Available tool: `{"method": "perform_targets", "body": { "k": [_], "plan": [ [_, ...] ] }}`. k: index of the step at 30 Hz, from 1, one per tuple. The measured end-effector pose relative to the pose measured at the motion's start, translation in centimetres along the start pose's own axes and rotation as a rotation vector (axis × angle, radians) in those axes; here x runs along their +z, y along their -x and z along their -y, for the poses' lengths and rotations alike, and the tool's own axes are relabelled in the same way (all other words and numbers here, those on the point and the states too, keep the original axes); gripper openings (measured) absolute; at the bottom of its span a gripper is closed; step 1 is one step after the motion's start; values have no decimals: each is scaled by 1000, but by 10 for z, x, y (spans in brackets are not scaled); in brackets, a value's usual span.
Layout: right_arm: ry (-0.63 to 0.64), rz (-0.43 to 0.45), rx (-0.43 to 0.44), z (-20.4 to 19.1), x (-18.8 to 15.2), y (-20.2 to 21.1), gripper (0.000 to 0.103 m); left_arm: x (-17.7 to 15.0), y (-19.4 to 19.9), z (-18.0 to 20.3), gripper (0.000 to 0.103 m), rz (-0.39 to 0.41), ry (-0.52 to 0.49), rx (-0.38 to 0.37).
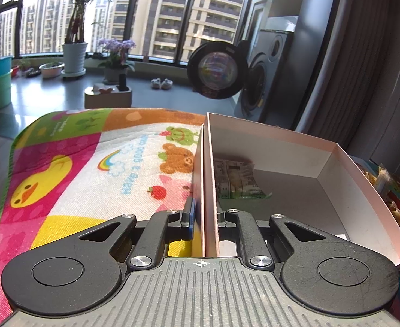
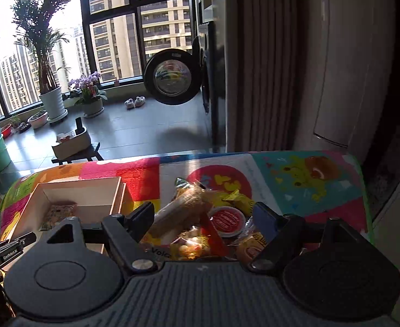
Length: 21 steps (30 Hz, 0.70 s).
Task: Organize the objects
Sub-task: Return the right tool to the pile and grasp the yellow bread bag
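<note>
While the left tool [image 1: 204, 218] is clamped on the near wall of a shallow white cardboard box [image 1: 295, 147], one green-printed snack packet [image 1: 238, 179] lies inside it. The box sits on a bright cartoon mat [image 1: 91, 163]. The right tool [image 2: 205, 218] hangs open above a heap of wrapped snacks [image 2: 200, 218] beside the box.

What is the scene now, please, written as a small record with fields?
surface: colourful cartoon mat
box: open white box on the mat
inside box: one snack packet
left gripper: shut on the box's side wall
right gripper: open, over the snack pile
pile: beside the box, includes a red-lidded cup
background: washing machine door open
</note>
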State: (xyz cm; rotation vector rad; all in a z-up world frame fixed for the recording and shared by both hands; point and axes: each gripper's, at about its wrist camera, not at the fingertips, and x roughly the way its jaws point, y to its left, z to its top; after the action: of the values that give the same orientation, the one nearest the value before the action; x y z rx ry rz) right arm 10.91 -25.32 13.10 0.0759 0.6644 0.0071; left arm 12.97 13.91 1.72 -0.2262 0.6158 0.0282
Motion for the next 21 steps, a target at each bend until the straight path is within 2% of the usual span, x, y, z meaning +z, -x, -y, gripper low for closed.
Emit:
{"method": "perform_targets", "body": {
  "k": [2,5,7,11,13,18,21],
  "plan": [
    [-68,-26,-60,32,-12,-7,80,-1,0,1,13,3,-5,5],
    [-99,-52,-109,54,-29,-19,80,-2,1,3,13,3,-8,8],
    [-93,-65,-121,57,-38,-32,80,-3,1,4,13,0,-10,10],
    [1,-86,-158,52,-50,-58,81,-2,1,4,13,1,-11,11],
    [-15,-107,-157,56,-49,-73,81,-3,2,4,13,1,-12,11],
    [-336,-148,-48,91,-45,-90,81,-3,1,5,13,1,-11,11],
    [-397,-210,50,91,-51,-88,84,-2,2,5,13,1,-12,12]
  ]
}}
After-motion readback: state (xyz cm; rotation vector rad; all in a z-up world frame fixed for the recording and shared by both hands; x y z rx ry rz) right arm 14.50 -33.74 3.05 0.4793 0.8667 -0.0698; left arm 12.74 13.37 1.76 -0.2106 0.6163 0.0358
